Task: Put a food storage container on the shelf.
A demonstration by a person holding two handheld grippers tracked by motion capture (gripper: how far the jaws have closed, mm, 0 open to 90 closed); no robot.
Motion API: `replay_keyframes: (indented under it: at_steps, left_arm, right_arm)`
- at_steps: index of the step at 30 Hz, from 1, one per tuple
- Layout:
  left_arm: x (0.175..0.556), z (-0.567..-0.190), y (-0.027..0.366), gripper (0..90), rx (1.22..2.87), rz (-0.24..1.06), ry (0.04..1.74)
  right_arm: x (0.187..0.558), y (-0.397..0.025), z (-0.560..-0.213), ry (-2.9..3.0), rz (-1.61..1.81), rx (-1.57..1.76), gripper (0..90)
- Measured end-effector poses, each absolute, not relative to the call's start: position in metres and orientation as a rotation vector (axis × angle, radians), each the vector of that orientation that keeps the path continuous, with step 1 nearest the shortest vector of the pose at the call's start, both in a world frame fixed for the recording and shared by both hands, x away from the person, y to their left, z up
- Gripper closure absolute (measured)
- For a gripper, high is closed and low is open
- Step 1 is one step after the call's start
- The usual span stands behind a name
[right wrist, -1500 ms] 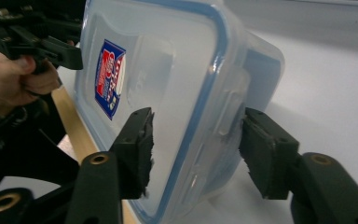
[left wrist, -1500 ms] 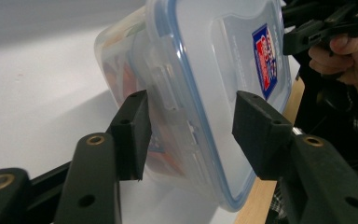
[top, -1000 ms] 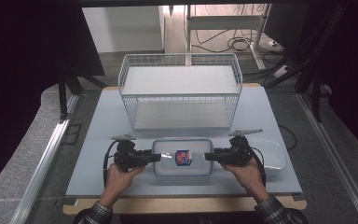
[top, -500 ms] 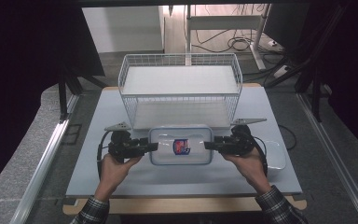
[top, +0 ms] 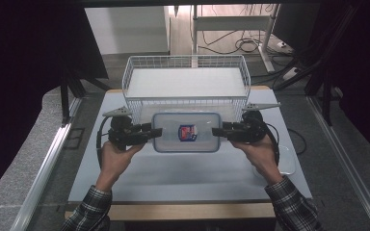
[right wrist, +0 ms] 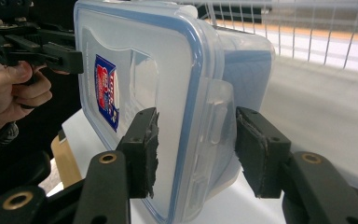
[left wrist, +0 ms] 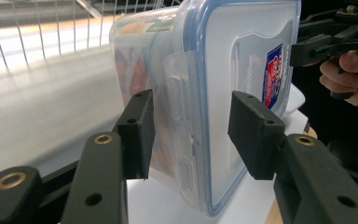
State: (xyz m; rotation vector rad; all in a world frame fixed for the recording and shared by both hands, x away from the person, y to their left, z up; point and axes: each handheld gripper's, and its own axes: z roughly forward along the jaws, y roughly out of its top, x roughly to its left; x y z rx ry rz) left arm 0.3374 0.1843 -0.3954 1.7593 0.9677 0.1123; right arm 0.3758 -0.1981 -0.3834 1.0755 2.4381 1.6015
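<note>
High view: grey surface (top: 183,173) carrying a white wire basket (top: 187,86) at its far side. Just in front of the basket, a clear lidded container (top: 187,132) with a blue seal is held between both grippers. Left gripper (top: 150,134) jaws grasp the container's left end latch; right gripper (top: 220,131) jaws grasp its right end latch.

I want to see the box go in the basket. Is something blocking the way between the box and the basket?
Only the basket's own front wire wall. The plastic box, carried by the left gripper and right gripper, sits just in front of the wire basket. To go in, it likely has to rise over that wall. The basket's floor looks bare.
</note>
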Motion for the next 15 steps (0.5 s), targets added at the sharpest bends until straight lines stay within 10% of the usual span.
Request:
replay_keyframes:
  at_steps: [15]
  left_arm:
    - [0.373, -0.349, 0.196, 51.8, 1.721, 0.175, 0.927]
  right_arm:
    - [0.411, -0.187, -0.332, 2.370, 1.624, 1.005, 50.9]
